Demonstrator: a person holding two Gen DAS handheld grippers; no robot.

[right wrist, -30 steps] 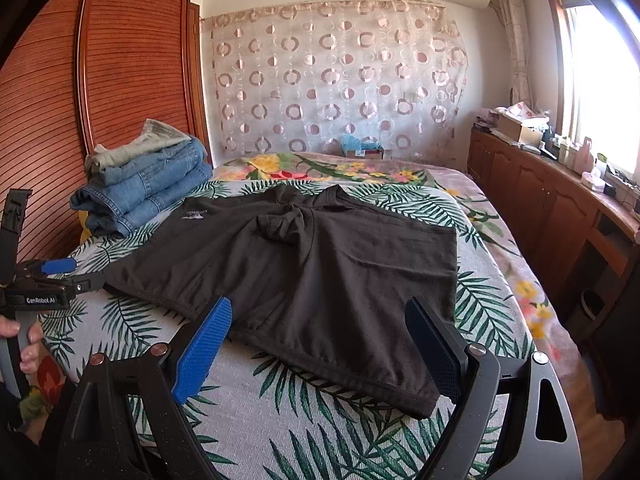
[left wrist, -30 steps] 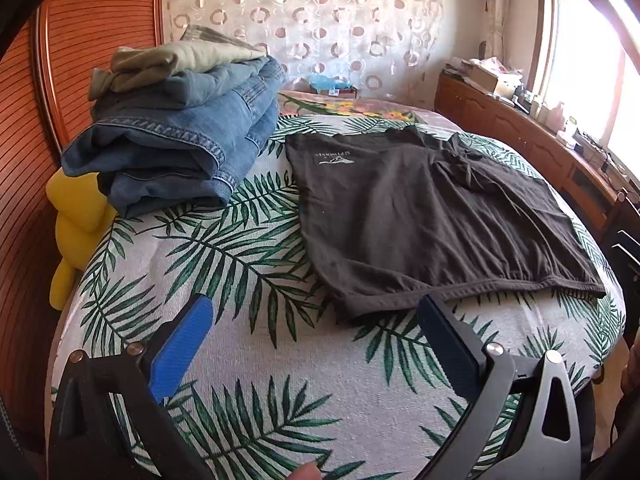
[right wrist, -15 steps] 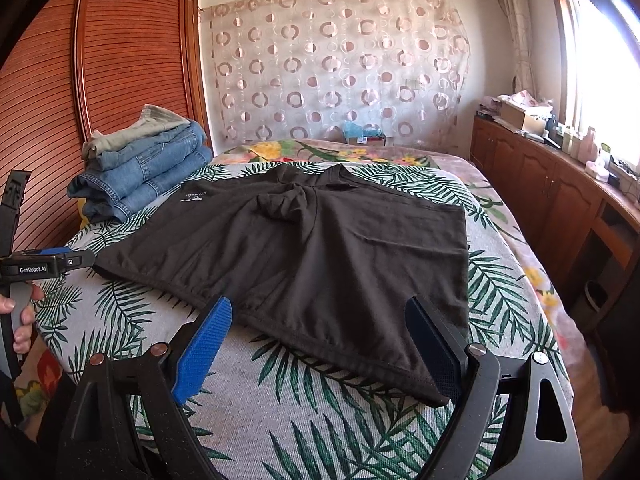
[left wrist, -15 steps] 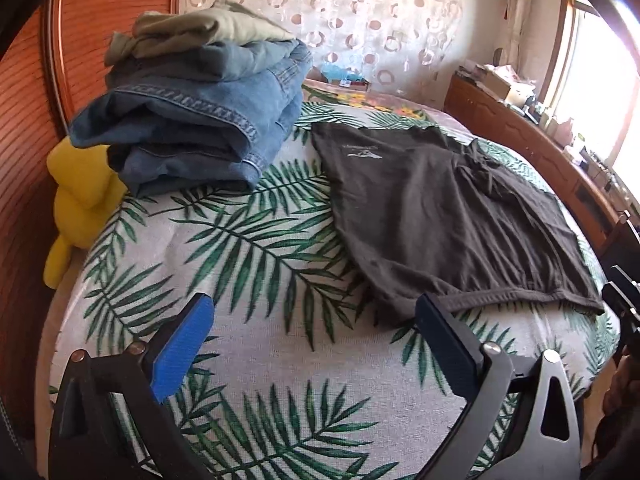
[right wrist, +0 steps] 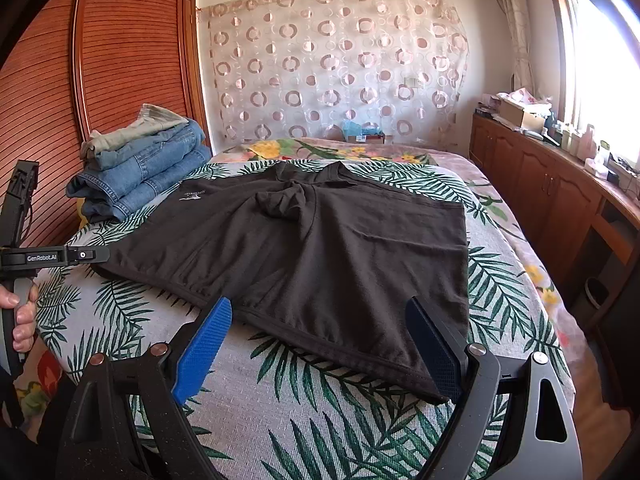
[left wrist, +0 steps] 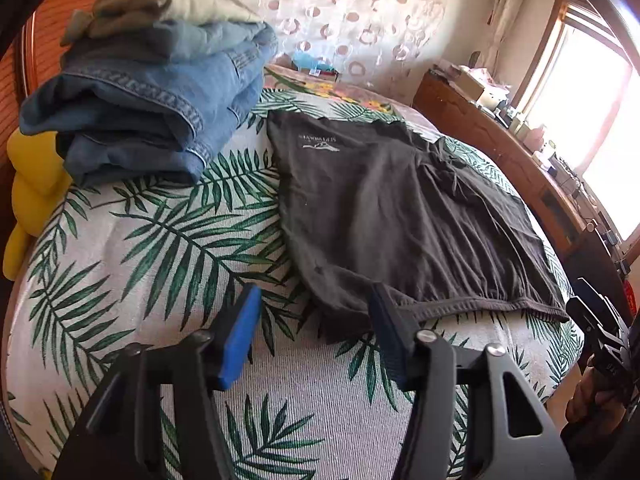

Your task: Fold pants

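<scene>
left tongs (left wrist: 316,332) narrower now, closing, pants (left wrist: 400,216) corner hidden

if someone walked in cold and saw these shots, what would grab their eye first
Most likely the dark shorts spread flat across the middle of the palm-leaf bedspread. Next, the stack of folded jeans at the bed's far left by the wooden wardrobe. Last, the blue-padded left gripper, closing around the shorts' near corner.

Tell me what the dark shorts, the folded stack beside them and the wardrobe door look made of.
Dark shorts: soft matte knit, probably cotton jersey; limp, finely creased, gathered waistband. Folded stack: mostly blue denim, with visible seam stitching and faded patches; top piece a pale woven cloth. Wardrobe door: reddish varnished wood, ribbed slats.
</scene>
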